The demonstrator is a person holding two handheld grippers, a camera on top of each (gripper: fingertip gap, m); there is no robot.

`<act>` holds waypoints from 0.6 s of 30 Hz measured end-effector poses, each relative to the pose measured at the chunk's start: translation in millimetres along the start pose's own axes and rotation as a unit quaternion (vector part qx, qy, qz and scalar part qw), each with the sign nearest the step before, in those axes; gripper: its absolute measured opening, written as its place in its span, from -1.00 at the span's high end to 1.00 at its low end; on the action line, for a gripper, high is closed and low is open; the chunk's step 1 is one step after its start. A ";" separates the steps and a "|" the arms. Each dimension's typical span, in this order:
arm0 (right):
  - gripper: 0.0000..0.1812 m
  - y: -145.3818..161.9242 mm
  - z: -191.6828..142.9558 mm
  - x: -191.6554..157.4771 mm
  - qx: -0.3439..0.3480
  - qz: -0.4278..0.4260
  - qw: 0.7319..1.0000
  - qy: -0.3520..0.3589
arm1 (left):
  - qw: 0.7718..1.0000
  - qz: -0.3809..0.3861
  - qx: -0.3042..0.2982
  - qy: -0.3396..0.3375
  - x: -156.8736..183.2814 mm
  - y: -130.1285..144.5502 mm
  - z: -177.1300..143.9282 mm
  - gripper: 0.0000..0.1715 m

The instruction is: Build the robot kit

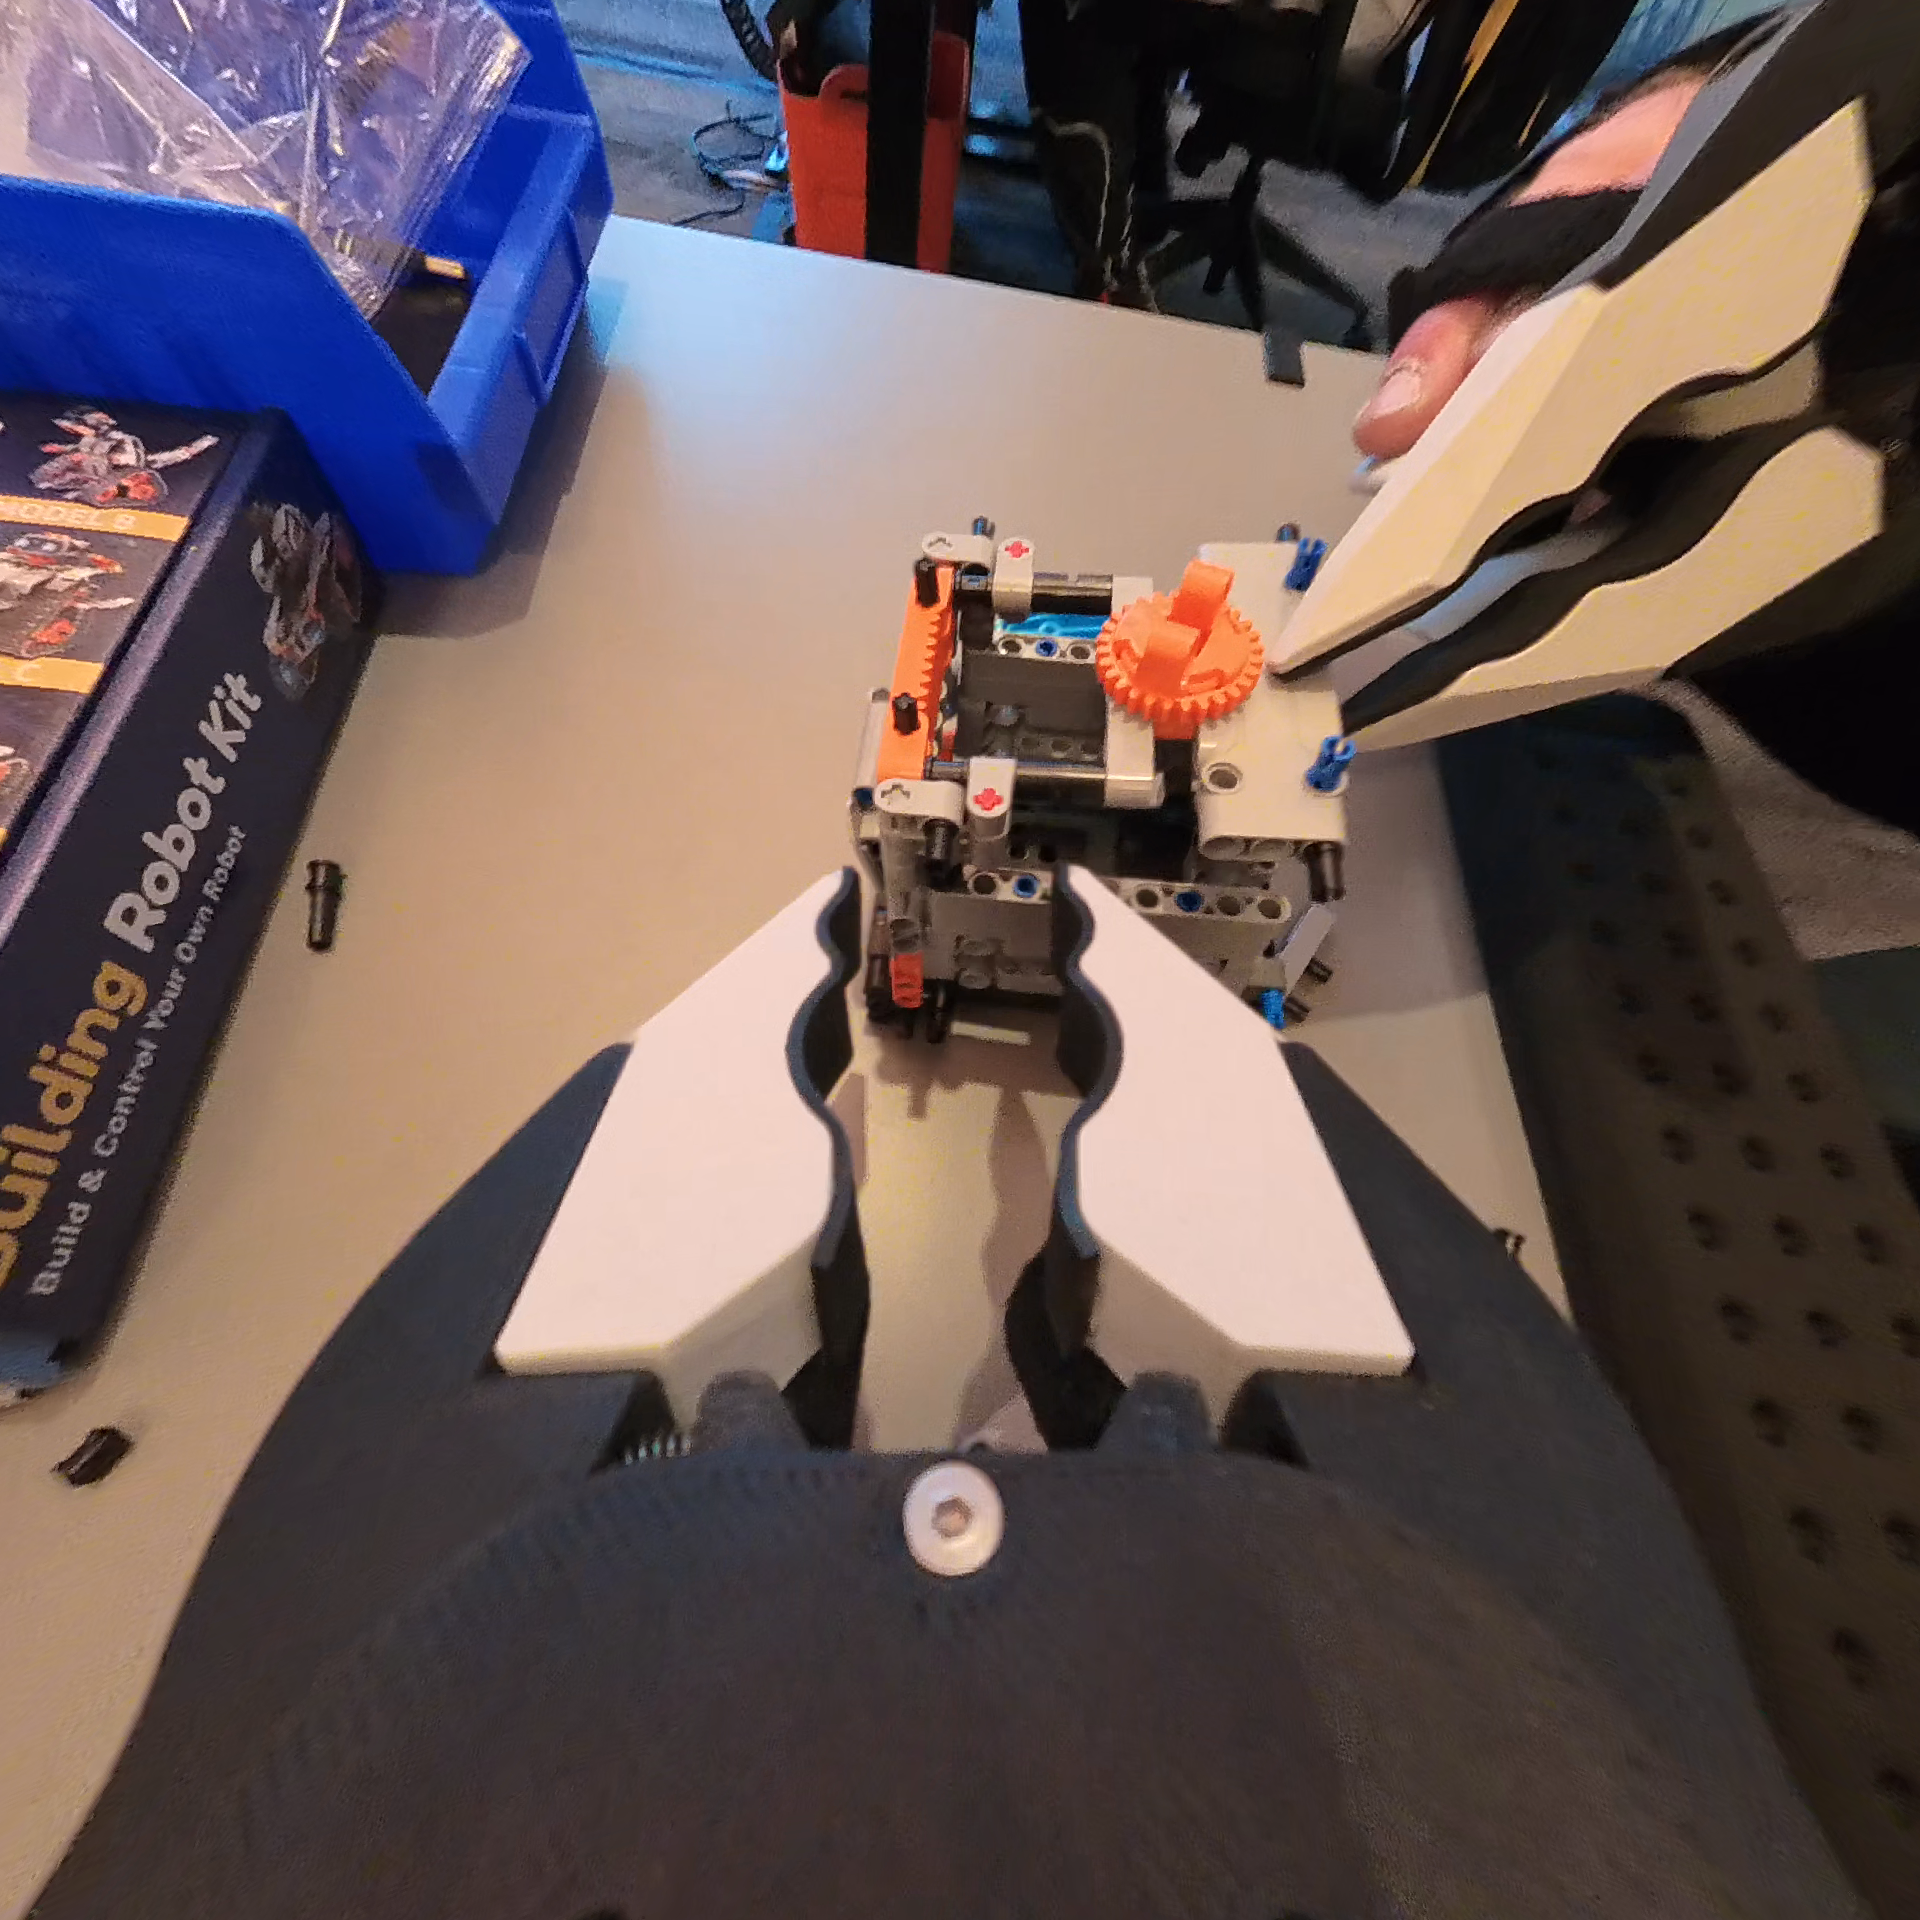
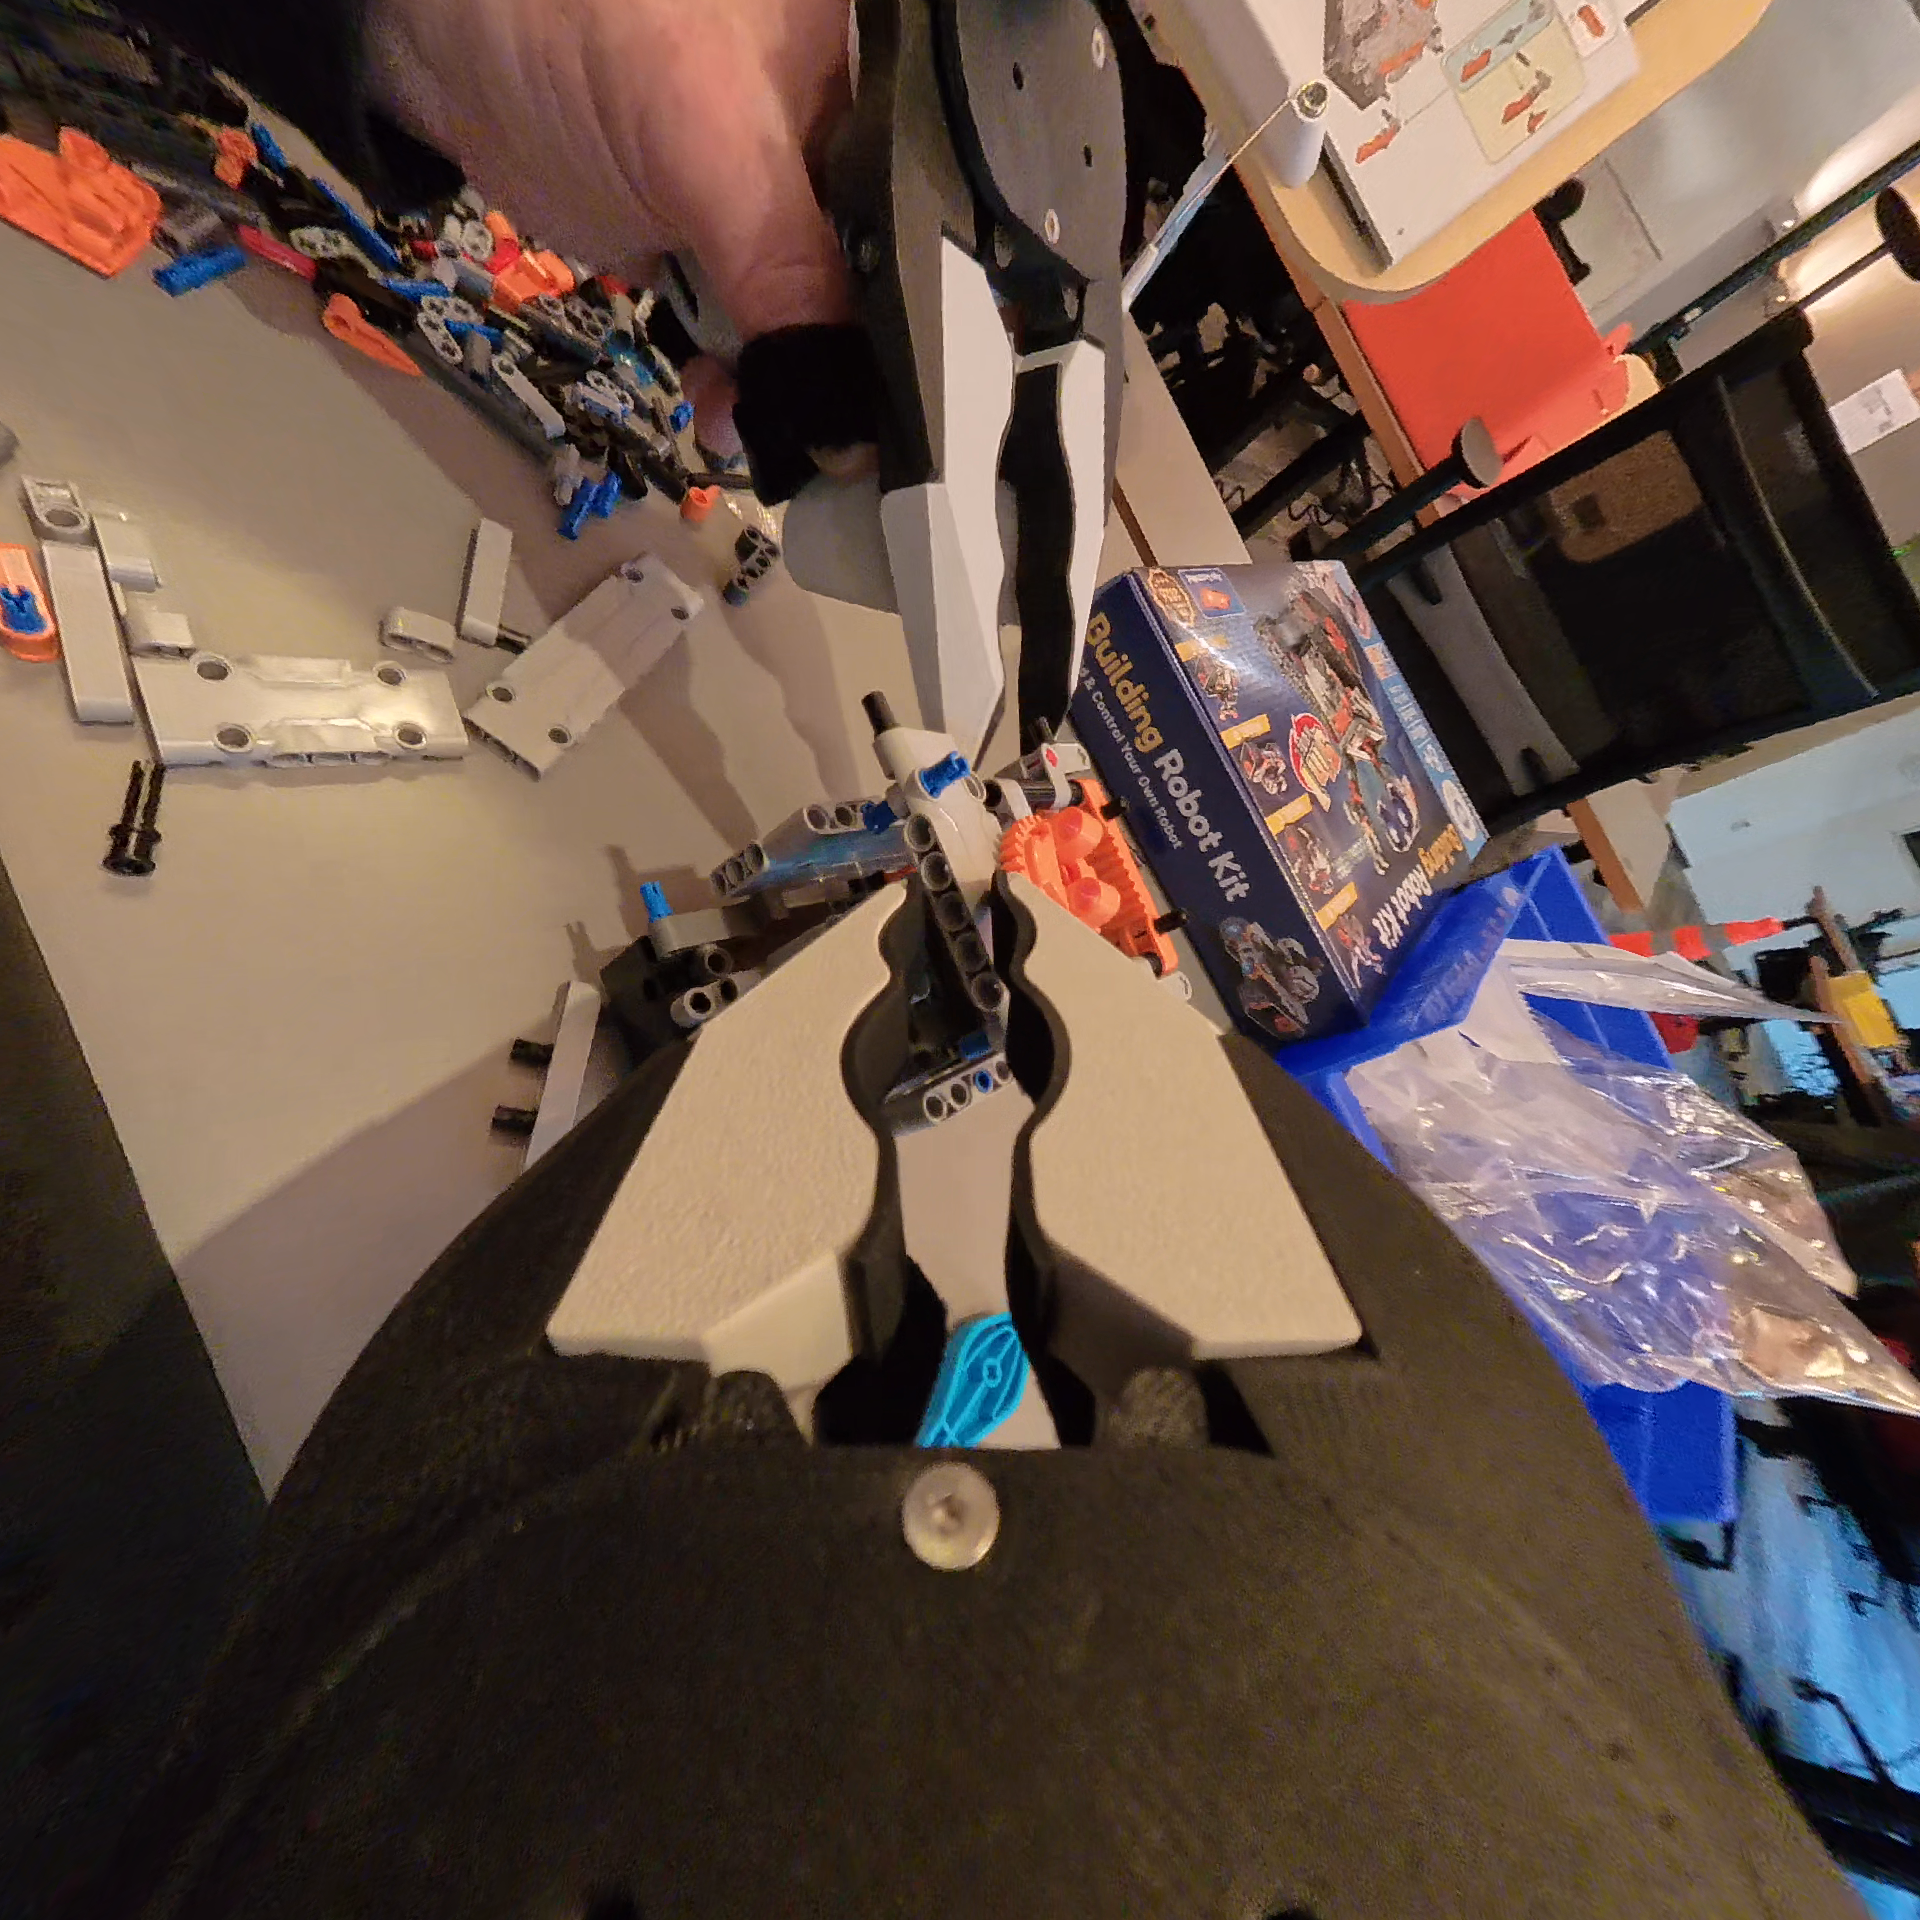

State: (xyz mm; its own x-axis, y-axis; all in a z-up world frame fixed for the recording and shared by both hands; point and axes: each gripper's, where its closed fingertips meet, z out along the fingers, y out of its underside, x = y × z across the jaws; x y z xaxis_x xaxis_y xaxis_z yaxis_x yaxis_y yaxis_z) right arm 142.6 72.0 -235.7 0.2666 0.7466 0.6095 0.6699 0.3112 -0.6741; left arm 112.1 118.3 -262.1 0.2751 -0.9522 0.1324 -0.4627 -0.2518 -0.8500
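Observation:
A small brick-built model (image 1: 1039,717) of grey, white and black beams stands on the grey table (image 1: 675,520), with an orange gear (image 1: 1179,655) on top. My left gripper (image 1: 961,904) is shut on the model's near lower grey block. My right gripper (image 1: 1314,696) comes in from the upper right, its tips on the model's white side panel (image 1: 1273,727) by a blue pin. In the right wrist view my right gripper (image 2: 951,899) is shut on a dark holed beam (image 2: 951,935) of the model. The left gripper (image 2: 1013,727) reaches down from above beside the orange gear (image 2: 1070,842).
A blue bin (image 1: 312,312) holding clear plastic bags and a dark blue kit box (image 1: 135,831) stand at the left. Loose black pins (image 1: 324,902) lie near the box. A pile of small parts (image 2: 468,301) and grey panels (image 2: 301,717) lie farther off. A dark perforated seat (image 1: 1714,1143) borders the table. The grippers' ends are close to 7 cm from one another.

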 end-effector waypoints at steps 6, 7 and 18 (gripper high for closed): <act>0.88 -8.5 12.3 -3.3 0.010 0.011 0.999 -0.030 | 1.000 -0.004 0.013 0.010 0.8 2.5 -5.1 0.93; 0.88 -6.3 14.0 -4.7 0.003 0.018 0.999 -0.043 | 1.000 -0.004 0.020 0.013 2.9 1.0 -6.8 0.94; 0.83 -10.6 -1.5 34.0 -0.041 0.150 0.986 -0.052 | 0.999 -0.031 0.005 -0.019 -22.2 3.5 -0.9 0.43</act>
State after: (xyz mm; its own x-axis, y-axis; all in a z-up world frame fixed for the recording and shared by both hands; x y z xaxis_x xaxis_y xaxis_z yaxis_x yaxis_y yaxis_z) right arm 145.7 93.2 -207.2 0.3925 0.8551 0.3387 0.6268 0.0208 -0.7789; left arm 103.6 138.4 -267.5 0.3344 -0.9277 0.1660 -0.4356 -0.3084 -0.8457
